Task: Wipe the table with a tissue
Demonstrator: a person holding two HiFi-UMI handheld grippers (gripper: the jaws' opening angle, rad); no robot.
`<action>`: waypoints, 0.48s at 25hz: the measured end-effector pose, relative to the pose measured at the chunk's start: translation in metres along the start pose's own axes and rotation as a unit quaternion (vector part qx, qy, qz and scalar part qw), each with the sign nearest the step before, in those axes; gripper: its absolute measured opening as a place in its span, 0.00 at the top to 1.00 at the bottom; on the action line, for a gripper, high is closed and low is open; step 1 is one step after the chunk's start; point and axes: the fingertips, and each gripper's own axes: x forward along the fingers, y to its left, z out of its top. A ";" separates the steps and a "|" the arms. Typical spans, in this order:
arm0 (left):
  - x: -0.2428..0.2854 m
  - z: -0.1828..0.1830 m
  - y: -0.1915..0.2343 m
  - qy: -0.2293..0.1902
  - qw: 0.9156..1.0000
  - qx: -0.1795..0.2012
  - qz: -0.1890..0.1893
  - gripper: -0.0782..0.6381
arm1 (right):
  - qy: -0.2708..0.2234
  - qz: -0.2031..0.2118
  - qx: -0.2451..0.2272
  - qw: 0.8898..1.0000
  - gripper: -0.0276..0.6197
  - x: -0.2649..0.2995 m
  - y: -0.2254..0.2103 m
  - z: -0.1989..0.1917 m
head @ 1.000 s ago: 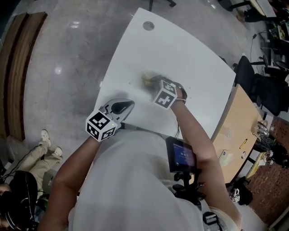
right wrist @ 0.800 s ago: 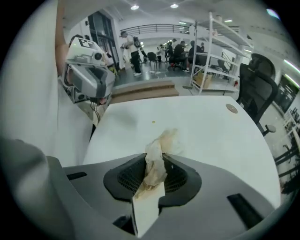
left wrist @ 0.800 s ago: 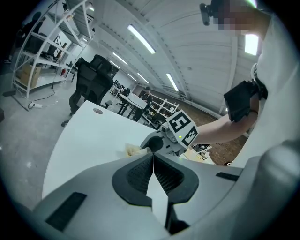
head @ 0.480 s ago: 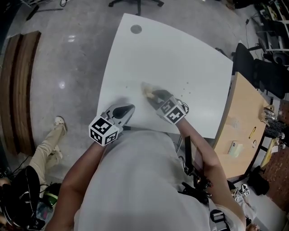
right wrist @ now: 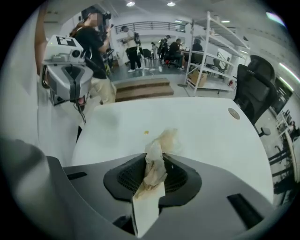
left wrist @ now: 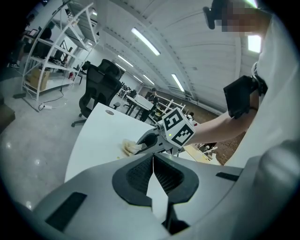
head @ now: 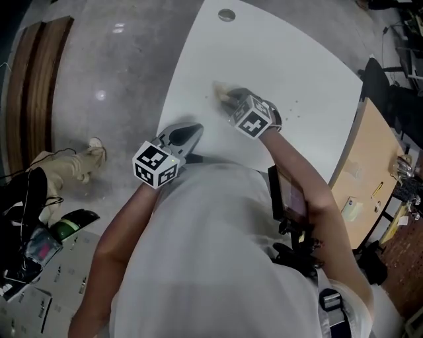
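A crumpled, yellow-stained tissue (right wrist: 155, 168) is clamped in my right gripper (right wrist: 153, 174). Its free end (head: 221, 92) is pressed on the white table (head: 304, 59), near the middle of the left half. The right gripper (head: 229, 99) points steeply down at the tabletop. A small yellow speck (right wrist: 146, 132) lies just beyond the tissue. My left gripper (head: 192, 132) hovers at the table's near edge, shut with nothing between its jaws. In the left gripper view that gripper (left wrist: 153, 158) looks across at the right gripper (left wrist: 151, 140) and the tissue (left wrist: 128, 146).
A round cable hole (head: 226, 14) sits at the table's far end. A few tiny specks (head: 293, 104) dot the table to the right of the gripper. A wooden desk (head: 370, 158) and a black chair (head: 378, 78) stand to the right. A person's legs (head: 66, 165) are on the floor at the left.
The right gripper dragged the tissue a short way toward me, then pushed it back away across the table. The left gripper stays shut by the near edge. The head view has shifted.
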 end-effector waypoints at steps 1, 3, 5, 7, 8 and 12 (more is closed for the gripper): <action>-0.004 0.003 0.003 -0.003 1.000 -0.001 0.004 0.88 | 0.016 -0.005 -0.016 1.000 0.82 0.002 -0.003 0.003; -0.011 0.008 0.010 -0.009 1.000 -0.002 0.015 0.88 | 0.040 -0.011 -0.037 0.998 0.82 0.007 -0.009 0.008; -0.013 0.004 0.013 -0.012 1.000 -0.006 0.023 0.88 | 0.056 -0.008 -0.043 0.997 0.82 0.011 -0.007 0.007; -0.010 -0.002 0.011 -0.013 1.000 -0.009 0.024 0.88 | 0.067 -0.007 -0.045 0.997 0.82 0.013 -0.005 0.002; -0.008 -0.003 0.010 -0.013 1.000 -0.008 0.023 0.88 | 0.072 -0.008 -0.045 0.996 0.82 0.013 -0.005 0.000; -0.007 -0.004 0.009 -0.016 1.000 -0.007 0.024 0.88 | 0.082 -0.019 -0.063 0.994 0.82 0.016 -0.004 0.003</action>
